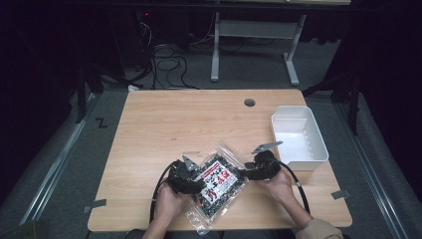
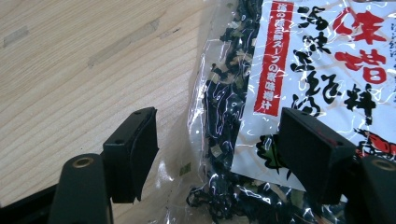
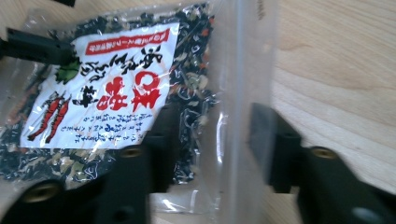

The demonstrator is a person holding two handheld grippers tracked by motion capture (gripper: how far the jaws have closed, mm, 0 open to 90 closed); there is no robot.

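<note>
High view shows your left hand-held gripper (image 1: 195,175) and right hand-held gripper (image 1: 247,169), jaws apart, flanking the light, limp, slippery clear plastic packet of dark dried flakes (image 1: 218,181); pinch its flat sealed edges.

black tools (image 1: 191,181), grey plates, tan sleeve (image 1: 318,230)

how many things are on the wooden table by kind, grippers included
clear plastic packet of dark dried food with a white and red label: 1
white rectangular plastic bin: 1
black two-jaw grippers, left and right: 2
total: 4
</note>
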